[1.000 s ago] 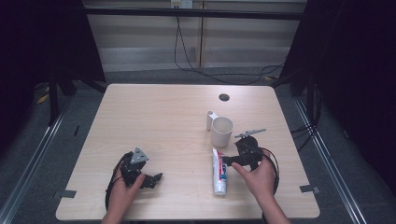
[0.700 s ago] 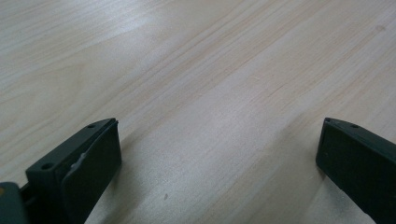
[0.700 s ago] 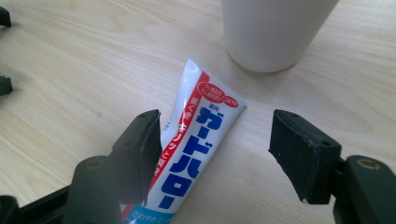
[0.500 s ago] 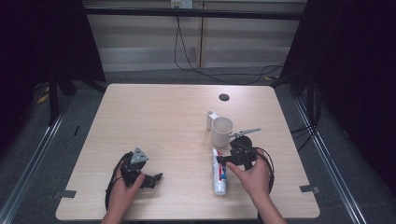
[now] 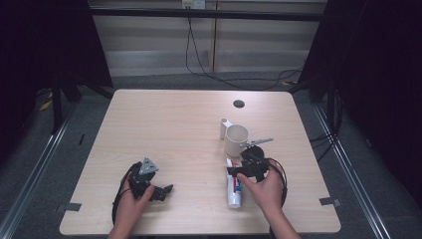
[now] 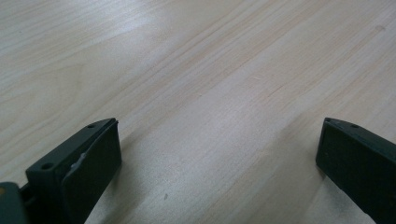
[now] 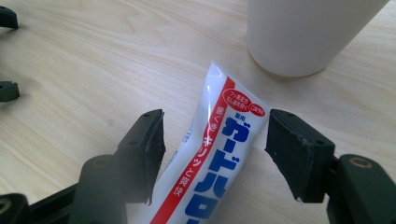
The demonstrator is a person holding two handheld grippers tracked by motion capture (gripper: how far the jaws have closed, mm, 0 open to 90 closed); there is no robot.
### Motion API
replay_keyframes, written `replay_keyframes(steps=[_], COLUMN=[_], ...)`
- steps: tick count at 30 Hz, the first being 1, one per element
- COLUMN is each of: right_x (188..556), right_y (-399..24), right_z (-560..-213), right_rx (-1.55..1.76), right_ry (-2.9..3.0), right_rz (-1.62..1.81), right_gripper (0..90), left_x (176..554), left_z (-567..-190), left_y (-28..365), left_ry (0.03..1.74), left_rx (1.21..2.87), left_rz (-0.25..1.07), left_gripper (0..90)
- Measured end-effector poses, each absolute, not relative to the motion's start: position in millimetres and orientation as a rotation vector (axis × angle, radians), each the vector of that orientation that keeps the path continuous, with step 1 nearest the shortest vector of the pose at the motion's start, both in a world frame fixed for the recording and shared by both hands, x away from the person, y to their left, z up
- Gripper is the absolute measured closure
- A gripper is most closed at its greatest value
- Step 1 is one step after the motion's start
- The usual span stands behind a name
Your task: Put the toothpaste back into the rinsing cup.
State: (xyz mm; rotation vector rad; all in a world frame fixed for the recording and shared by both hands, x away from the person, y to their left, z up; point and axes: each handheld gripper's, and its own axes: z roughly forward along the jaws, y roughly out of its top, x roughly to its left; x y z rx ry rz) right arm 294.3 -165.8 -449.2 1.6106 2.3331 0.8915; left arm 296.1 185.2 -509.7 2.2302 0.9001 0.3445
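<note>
- Right gripper [image 7: 212, 140], jaws apart, straddles a toothpaste tube [image 7: 210, 158] lying flat on the desk [image 5: 174, 129] beside a white cup [image 5: 235, 140].
- Left gripper [image 6: 217, 154] rests with jaws wide apart over bare wood.

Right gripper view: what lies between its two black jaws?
The white toothpaste tube with red and blue print lies flat on the wooden table between the open jaws of the right gripper, which straddle it without touching, below the white cup.
</note>
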Motion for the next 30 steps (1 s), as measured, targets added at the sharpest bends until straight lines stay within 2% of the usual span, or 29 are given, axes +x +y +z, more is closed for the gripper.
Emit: replay_keyframes(steps=[30], right_x=[294], right_y=[-161], right_z=[-471], right_rx=[1.73], right_ry=[2.328], right_rz=[0.832], right_gripper=[40.7], left_x=[296], left_z=[-510], left_y=[185], left_ry=[0.899], left_rx=[2.232], left_rz=[0.345], left_gripper=[0.0])
